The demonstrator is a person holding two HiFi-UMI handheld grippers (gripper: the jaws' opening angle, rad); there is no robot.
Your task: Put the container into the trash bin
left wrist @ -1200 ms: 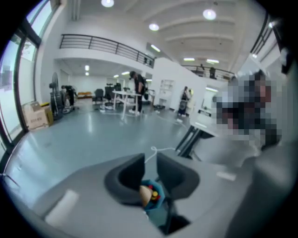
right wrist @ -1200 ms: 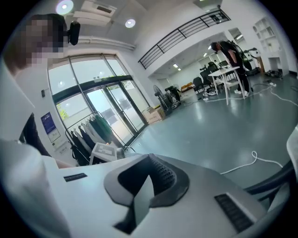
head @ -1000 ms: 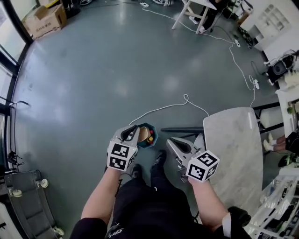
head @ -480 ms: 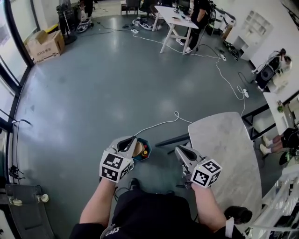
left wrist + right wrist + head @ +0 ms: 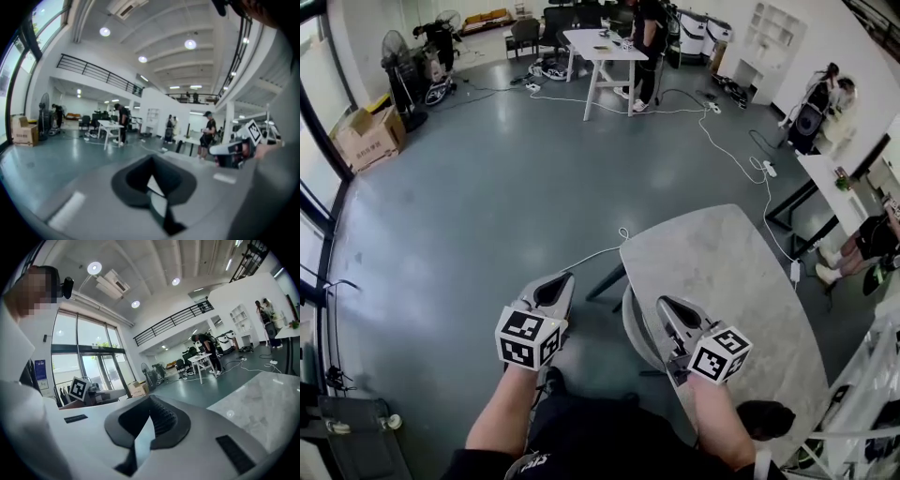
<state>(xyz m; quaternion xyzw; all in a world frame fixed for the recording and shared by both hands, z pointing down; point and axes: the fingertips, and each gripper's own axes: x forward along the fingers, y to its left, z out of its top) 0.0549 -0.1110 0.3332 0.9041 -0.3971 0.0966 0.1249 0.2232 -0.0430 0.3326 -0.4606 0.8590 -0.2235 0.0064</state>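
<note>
bearing square markers (image 5: pixel 525 337), left gripper (image 5: pixel 566 277), right gripper (image 5: pixel 662 303) closed; cardboard box (image 5: pixel 366 137) print illegible.

Each hand carries a pale grey moulded shell, the left gripper (image 5: pixel 563 277) and the right gripper (image 5: pixel 662 303), with dark ribbed pads (image 5: pixel 163 419) inside and a white cube (image 5: pixel 530 339) of black square markers behind. The person wears black clothing (image 5: pixel 600 431) throughout.

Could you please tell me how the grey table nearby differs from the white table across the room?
The grey table has a rounded, marbled top; the white table has a plain rectangular one. The white table stands on splayed white legs, whereas the grey table's visible leg is dark. Both rest on the same grey floor.
</note>
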